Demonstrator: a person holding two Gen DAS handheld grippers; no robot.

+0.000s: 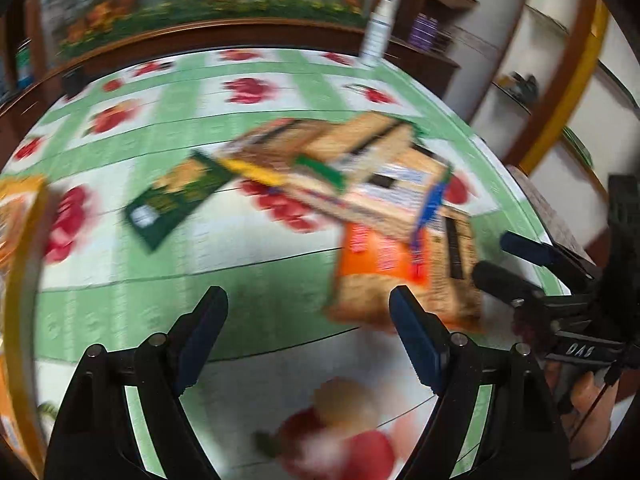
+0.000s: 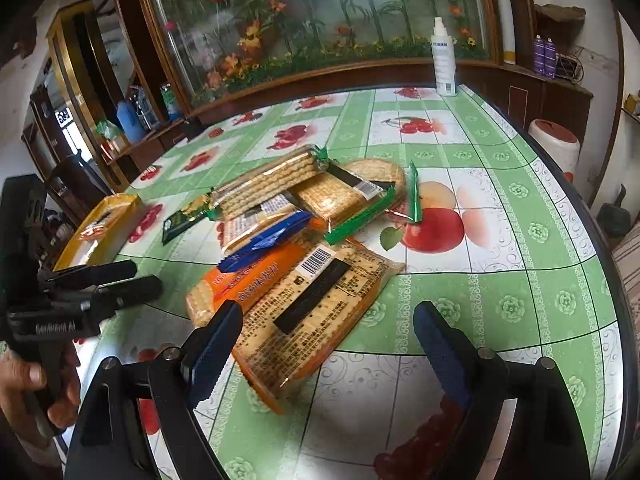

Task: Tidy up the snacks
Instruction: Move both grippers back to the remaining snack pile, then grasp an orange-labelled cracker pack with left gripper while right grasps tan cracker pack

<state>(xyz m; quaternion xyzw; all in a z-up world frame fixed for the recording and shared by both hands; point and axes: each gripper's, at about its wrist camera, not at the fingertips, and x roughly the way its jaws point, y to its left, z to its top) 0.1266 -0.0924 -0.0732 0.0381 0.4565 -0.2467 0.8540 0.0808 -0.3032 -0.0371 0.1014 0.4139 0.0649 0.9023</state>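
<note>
Both grippers (image 1: 308, 336) (image 2: 328, 344) were held wide open, empty, near the orange cracker pack (image 2: 296, 312); stacked packs could be dislodged.

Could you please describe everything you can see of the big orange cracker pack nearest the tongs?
The orange cracker pack is a long, glossy plastic sleeve, sealed, with a barcode, a black bar and dense print facing up. It lies flat on the tablecloth at the pile's near end, a blue packet overlapping its far end. Neither tongs touch it.
</note>
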